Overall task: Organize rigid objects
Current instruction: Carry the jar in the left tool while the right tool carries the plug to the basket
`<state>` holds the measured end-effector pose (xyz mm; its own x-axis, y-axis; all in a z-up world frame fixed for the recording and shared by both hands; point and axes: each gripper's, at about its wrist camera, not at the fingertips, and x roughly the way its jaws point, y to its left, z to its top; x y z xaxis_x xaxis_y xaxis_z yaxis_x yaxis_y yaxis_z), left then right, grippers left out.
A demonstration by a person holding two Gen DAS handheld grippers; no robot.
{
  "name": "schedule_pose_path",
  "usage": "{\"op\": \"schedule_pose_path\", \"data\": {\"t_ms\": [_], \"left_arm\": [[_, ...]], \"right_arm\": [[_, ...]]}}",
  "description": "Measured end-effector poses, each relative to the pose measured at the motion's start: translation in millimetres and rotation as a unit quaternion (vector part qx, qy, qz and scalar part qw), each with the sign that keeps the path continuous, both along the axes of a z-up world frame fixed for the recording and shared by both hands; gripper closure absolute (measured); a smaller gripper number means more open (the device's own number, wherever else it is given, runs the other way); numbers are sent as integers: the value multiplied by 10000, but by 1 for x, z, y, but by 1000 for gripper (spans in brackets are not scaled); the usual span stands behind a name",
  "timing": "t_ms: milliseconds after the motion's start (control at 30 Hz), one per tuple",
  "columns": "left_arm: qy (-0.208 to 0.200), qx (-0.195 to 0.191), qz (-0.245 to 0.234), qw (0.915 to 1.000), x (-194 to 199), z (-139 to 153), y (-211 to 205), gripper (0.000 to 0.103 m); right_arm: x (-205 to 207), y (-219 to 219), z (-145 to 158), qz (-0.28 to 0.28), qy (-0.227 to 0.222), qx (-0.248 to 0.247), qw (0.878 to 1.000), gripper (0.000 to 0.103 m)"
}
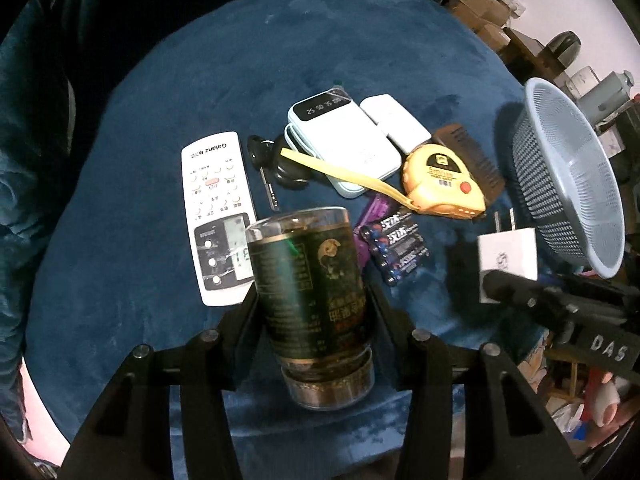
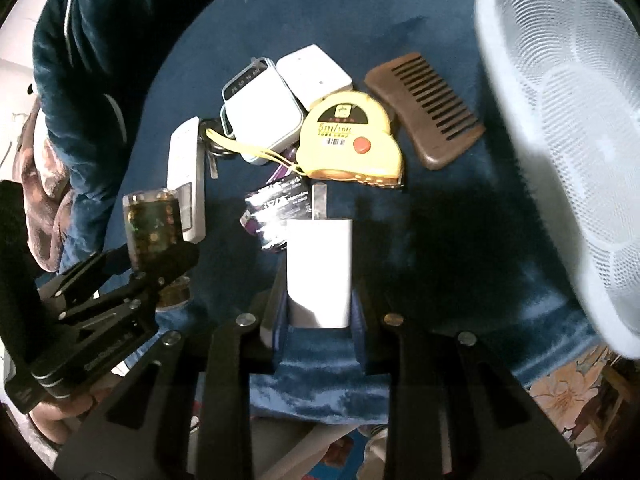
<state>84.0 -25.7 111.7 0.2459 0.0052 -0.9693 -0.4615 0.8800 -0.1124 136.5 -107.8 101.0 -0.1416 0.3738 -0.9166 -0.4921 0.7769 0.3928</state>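
light: dim, hard shadows | glare: remote point(image 1: 218, 216) screen | edges: fisheye-warped, dark | blur: basket point(image 2: 560, 120)

The soft velvet-like table cover point(image 1: 280, 60) is deep blue; the perforated round plastic basket point(image 1: 568, 176) at 3 o'clock is pale blue. The rounded plastic tape measure point(image 2: 352, 140) is yellow with a red button, and the wide-toothed wooden comb point(image 2: 428, 108) at 1 o'clock is brown. The rectangular plastic wall charger point(image 2: 320, 272) is white; the cylindrical glass jar point(image 1: 312, 292) bears a dark green label with gold print.
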Motion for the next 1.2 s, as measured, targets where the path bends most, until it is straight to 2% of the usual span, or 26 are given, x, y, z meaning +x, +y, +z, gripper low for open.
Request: {"op": "schedule_pose_path", "data": {"t_ms": [233,533,1200], "left_arm": [[-80,59,-163,9998,9,13,-18,52],[-207,157,-504,9984,38,30,-43,52],[-543,211,-1395,9885,128,54,-125,52]], "right_arm": [[7,-29,19,-442,-73,352,9984,76],[25,-58,31,-1015,-219,576,9929,76],[67,-119,40,-1935,-506,690,9773,76]]}}
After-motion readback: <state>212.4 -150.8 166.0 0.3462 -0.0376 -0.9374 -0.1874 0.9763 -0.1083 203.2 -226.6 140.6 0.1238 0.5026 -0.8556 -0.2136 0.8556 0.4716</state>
